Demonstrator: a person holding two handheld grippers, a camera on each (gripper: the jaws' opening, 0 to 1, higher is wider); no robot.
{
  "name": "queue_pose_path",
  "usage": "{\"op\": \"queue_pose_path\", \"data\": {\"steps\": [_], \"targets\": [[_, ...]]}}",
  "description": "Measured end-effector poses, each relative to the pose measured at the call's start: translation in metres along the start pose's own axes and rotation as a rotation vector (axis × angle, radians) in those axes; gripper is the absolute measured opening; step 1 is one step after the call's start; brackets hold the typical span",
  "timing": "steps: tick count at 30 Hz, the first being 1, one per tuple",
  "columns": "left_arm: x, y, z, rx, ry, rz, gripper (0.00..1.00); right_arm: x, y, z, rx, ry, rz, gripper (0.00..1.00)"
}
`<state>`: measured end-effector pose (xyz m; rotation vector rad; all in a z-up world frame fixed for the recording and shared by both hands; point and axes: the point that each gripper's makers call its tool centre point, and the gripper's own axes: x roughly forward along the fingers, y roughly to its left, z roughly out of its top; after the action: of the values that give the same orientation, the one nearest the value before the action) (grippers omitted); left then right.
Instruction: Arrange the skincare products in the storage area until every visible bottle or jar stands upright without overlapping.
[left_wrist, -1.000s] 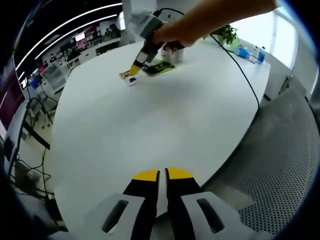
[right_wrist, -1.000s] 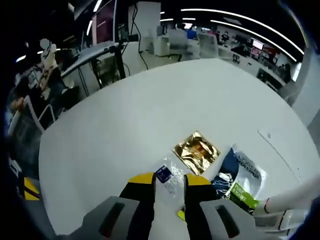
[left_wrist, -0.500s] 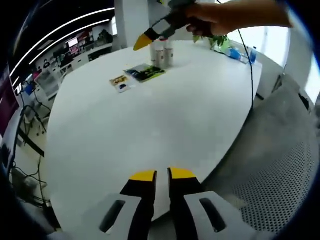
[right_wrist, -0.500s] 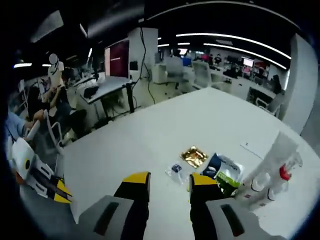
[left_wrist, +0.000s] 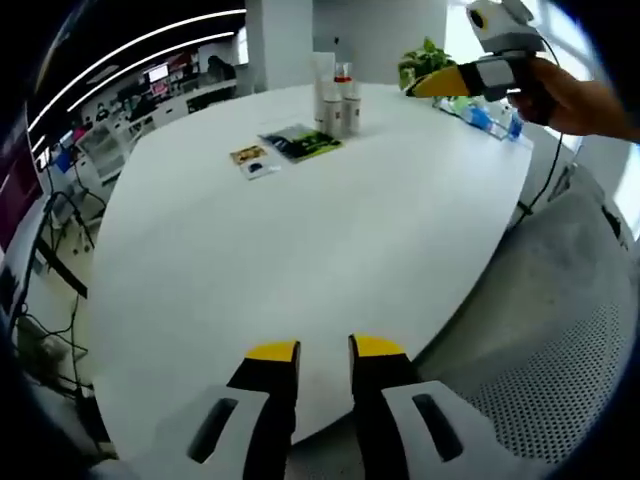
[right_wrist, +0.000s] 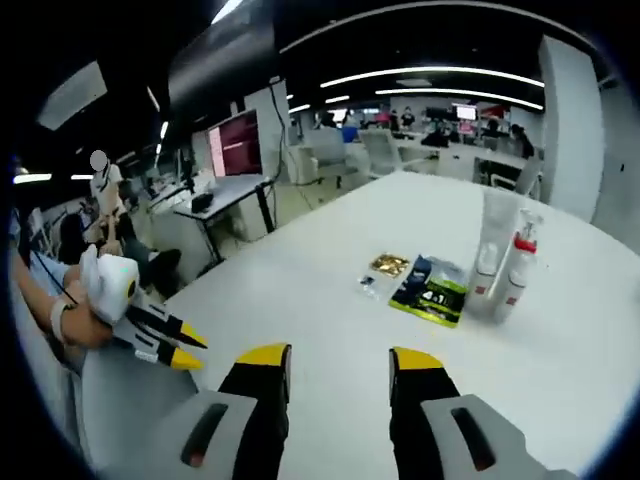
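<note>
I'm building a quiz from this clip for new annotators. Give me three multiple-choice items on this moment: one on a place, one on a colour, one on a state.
1. Where do the bottles stand relative to the flat sachets in the right gripper view?
A. right of them
B. on top of them
C. left of them

2. What colour are the tips of the right tool?
A. red
B. yellow
C. blue

3. How are the bottles?
A. lying flat
B. upright
C. stacked

Answers: 1 A, the bottles sit beside the sachets' right edge; 2 B, both tips are yellow; 3 B, they stand vertically on the table.
</note>
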<state>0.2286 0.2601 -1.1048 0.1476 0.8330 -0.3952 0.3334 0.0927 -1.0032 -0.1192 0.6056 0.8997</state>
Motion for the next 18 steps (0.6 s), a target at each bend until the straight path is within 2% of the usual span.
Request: {"op": "queue_pose_path", "data": {"steps": [3,5,6,8,10,13,15,16,17,18], "targets": [[-0.002,-0.001,0.001,-0.004,-0.008,-0.003,0.2,-0.023,0.008,-0.009,0.034,-0.036,0.005,0.44],[-0.003,0.002,0.004,-0.011,-0.019,0.008,0.2,-0.033,0.01,-0.009,0.04,-0.11,0.011,0.46],[-0.006,0.006,0.008,-0.029,-0.044,0.025,0.2,-0.037,0.011,-0.012,0.029,-0.121,0.015,0.47],[-0.01,0.007,0.014,-0.058,-0.092,0.019,0.21,-0.046,0.009,-0.027,0.041,-0.114,-0.005,0.49],[-0.013,0.011,0.015,-0.083,-0.099,0.036,0.22,-0.054,0.011,-0.033,0.085,-0.147,-0.002,0.51],[-0.017,0.014,0.019,-0.09,-0.123,0.05,0.27,-0.063,0.012,-0.04,0.083,-0.18,-0.016,0.54],[-0.023,0.013,0.024,-0.092,-0.153,0.037,0.27,-0.066,0.014,-0.043,0.082,-0.177,-0.02,0.55],[-0.027,0.013,0.026,-0.102,-0.162,0.035,0.27,-0.068,0.015,-0.04,0.04,-0.185,-0.027,0.56],[-0.032,0.014,0.031,-0.113,-0.191,0.04,0.27,-0.07,0.015,-0.034,0.016,-0.223,-0.031,0.57],[-0.042,0.017,0.042,-0.131,-0.267,0.058,0.28,-0.072,0.019,-0.028,0.018,-0.25,-0.022,0.58]]}}
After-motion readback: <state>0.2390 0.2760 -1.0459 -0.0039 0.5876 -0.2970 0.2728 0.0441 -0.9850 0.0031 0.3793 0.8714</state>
